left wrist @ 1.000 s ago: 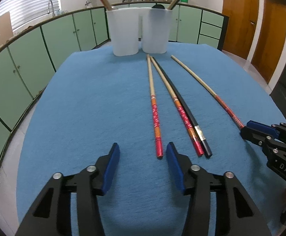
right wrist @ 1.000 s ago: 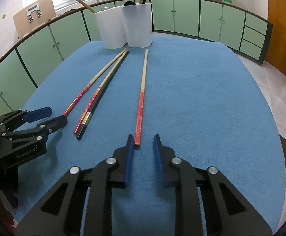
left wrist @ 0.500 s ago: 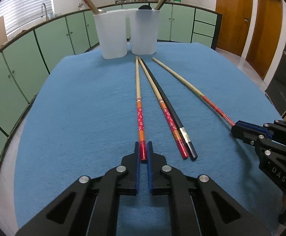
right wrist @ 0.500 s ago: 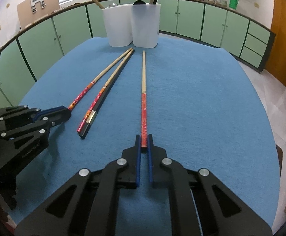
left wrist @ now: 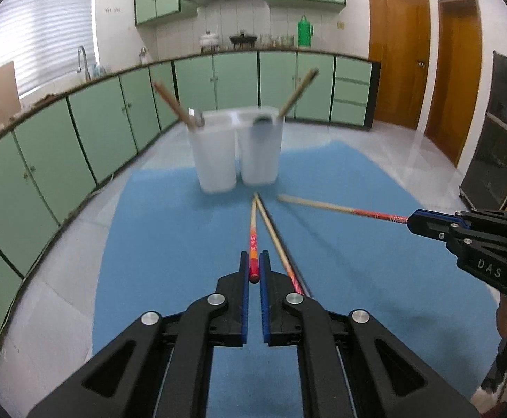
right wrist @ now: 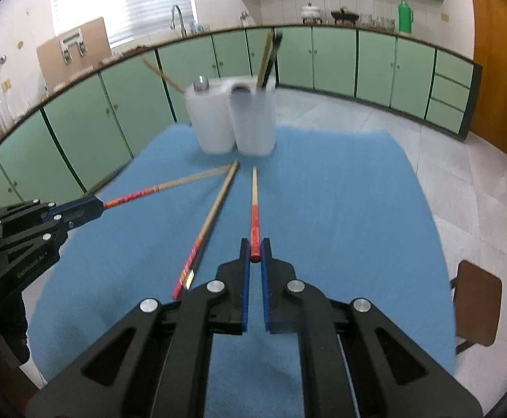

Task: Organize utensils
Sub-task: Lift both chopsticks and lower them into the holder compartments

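I am steering two hand-held claws over a bench [left wrist: 170,216] covered in blue cloth, in a kitchen with green cupboards. My left claw [left wrist: 254,271] is pinched tight on the red end of one chopstick [left wrist: 252,240], which points away toward two white tubs [left wrist: 236,153] at the far edge of the cloth. My right claw [right wrist: 255,253] is clamped the same way on the red end of a second chopstick [right wrist: 254,205], also aimed at the tubs. Both sticks look raised off the cloth, though I cannot tell whether their pale far tips have cleared it.

Two more chopsticks [right wrist: 208,223], one patterned and one dark, lie together on the cloth between the two claws. Each tub already holds a few utensils leaning outward.

Risks as I judge them: each stick is gripped only at its very end, so it may swivel or droop in the claw and miss a tub mouth. A long tip could catch a tub rim and tip the light tub over. The two held sticks converge near the tubs and could knock each other. The leaning utensils narrow each opening.
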The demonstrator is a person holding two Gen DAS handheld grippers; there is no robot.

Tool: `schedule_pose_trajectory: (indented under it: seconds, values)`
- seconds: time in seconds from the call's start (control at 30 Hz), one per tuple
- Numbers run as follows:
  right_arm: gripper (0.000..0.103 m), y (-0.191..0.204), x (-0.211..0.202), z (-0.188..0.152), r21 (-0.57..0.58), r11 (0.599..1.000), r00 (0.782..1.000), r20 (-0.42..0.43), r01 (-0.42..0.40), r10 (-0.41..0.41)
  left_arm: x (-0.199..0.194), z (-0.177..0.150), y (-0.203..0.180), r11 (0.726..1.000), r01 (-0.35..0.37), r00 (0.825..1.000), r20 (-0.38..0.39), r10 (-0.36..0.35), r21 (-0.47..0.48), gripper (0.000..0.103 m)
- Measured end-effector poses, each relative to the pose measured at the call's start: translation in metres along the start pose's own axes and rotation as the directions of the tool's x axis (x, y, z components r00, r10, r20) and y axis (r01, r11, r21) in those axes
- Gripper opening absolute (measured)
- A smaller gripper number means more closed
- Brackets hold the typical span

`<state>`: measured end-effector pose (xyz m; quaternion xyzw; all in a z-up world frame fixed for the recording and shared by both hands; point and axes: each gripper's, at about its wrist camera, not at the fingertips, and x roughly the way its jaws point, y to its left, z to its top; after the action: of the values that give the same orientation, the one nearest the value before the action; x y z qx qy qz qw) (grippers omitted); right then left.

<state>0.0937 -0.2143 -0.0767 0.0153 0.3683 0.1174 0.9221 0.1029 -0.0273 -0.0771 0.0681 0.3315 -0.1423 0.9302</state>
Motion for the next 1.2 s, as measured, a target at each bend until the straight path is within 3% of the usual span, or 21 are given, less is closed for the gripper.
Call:
schedule_pose_trajectory:
  seconds: [0.43, 0.9, 1.07, 1.2]
  values:
    - [0.005, -0.001, -0.032, 0.089, -0.028, 0.998, 0.989, 0.131, -0.059, 0.062, -0.008, 0.08, 0.009, 0.999, 0.015, 0.991, 0.136, -0.021, 0.045, 0.005]
    - [0.005, 0.006, -0.047, 0.176, -0.125, 0.989, 0.974, 0.201, -0.081, 0.105, -0.012, 0.138, 0.023, 0.996, 0.058, 0.978, 0.196, -0.07, 0.065, 0.005]
    - [0.005, 0.003, -0.063, 0.214, -0.122, 0.985, 0.95, 0.272, -0.123, 0.153, -0.033, 0.17, 0.031, 0.996, 0.062, 0.956, 0.282, -0.076, 0.06, 0.005]
    - [0.005, -0.002, -0.069, 0.241, -0.118, 0.989, 0.934, 0.333, -0.093, 0.128, -0.042, 0.194, 0.032, 0.997, 0.029, 0.934, 0.353, -0.052, 0.07, 0.005]
